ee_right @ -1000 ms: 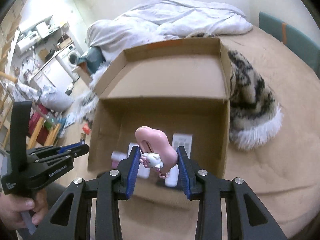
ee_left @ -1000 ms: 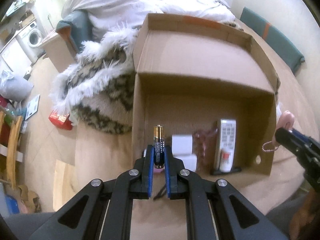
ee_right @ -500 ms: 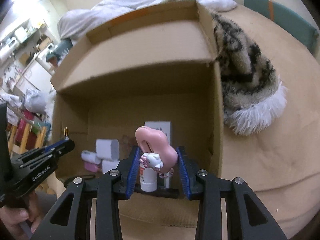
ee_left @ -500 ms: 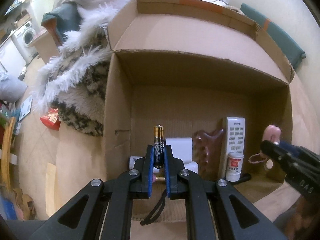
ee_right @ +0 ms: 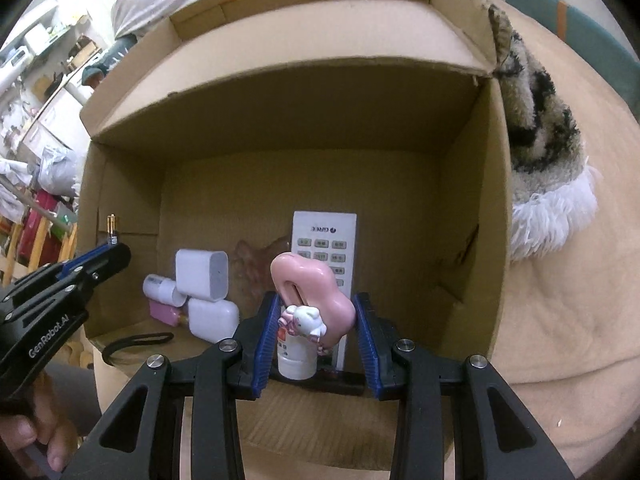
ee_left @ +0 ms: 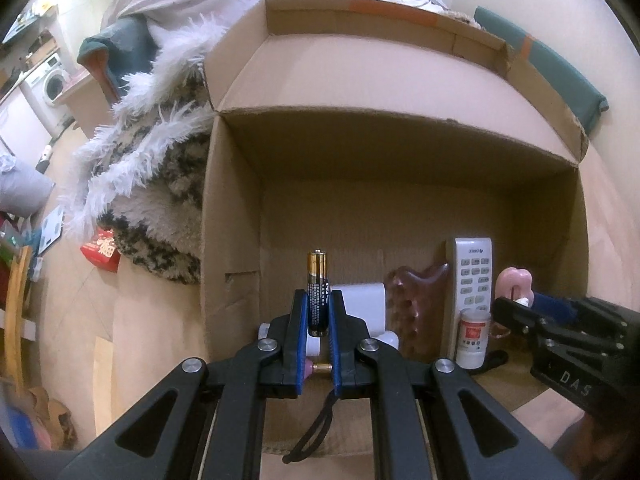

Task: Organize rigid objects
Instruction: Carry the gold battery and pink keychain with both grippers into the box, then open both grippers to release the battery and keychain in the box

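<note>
An open cardboard box lies on its side on the bed, mouth toward me; it also shows in the right wrist view. My left gripper is shut on a black and gold battery, held upright at the box mouth's left. My right gripper is shut on a pink toy with a small white figure, just inside the mouth's right. Inside lie a white remote, a small white bottle, white cases, a brown scraper.
A furry leopard-print blanket lies against the box's left side and shows at the right in the right wrist view. A black cord loop lies on the box floor. A red packet lies on the floor at left.
Both grippers have moved forward toward and into the box mouth, still holding the battery and the pink toy. The box fills more of each view.
</note>
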Demonstrator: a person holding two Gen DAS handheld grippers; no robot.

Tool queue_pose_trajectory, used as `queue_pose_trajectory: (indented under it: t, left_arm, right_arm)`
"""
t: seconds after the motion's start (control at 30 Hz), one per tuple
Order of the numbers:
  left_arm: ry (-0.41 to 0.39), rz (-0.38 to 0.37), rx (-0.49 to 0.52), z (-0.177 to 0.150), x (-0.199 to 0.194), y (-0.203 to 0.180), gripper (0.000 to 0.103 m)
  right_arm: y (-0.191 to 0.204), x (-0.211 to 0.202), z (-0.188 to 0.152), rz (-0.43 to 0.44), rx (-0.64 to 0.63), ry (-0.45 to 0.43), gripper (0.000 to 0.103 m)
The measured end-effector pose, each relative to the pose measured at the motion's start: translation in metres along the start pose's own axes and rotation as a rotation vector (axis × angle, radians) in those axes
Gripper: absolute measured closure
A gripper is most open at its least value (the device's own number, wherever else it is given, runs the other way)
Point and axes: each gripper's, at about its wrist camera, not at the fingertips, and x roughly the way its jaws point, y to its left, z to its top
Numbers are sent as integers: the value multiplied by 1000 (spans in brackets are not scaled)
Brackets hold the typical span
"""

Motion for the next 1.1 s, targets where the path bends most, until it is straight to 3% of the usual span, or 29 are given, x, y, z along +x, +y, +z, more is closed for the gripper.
queue_pose_trajectory:
  t: [0.5, 0.7, 0.8, 0.87, 0.9, 1.03, 1.1]
  left_arm:
    - [38, 38, 21, -5, 16, -1, 94]
    - [27, 60, 32, -4, 13, -1, 93]
    - [34, 65, 43, -5, 11, -4, 83]
    - [42, 61, 38, -4, 10, -3, 66]
    - [42, 58, 30, -4, 9, -2, 49]
    - [9, 45, 11, -1, 3, 1, 46]
    - [-3, 48, 18, 0, 1, 0, 46]
  right_arm:
    - [-4, 3, 6, 11, 26, 32, 64]
    - [-12, -8, 10, 38, 47, -15, 63]
    - [-16, -17, 13, 73, 67, -52, 51]
    - [-18, -22, 15, 90, 80, -74, 41]
    - [-18, -25, 15, 89, 80, -87, 36]
    - [-21, -30, 16, 105, 90, -104, 33]
    - [-23, -31, 16, 110, 101, -108, 22]
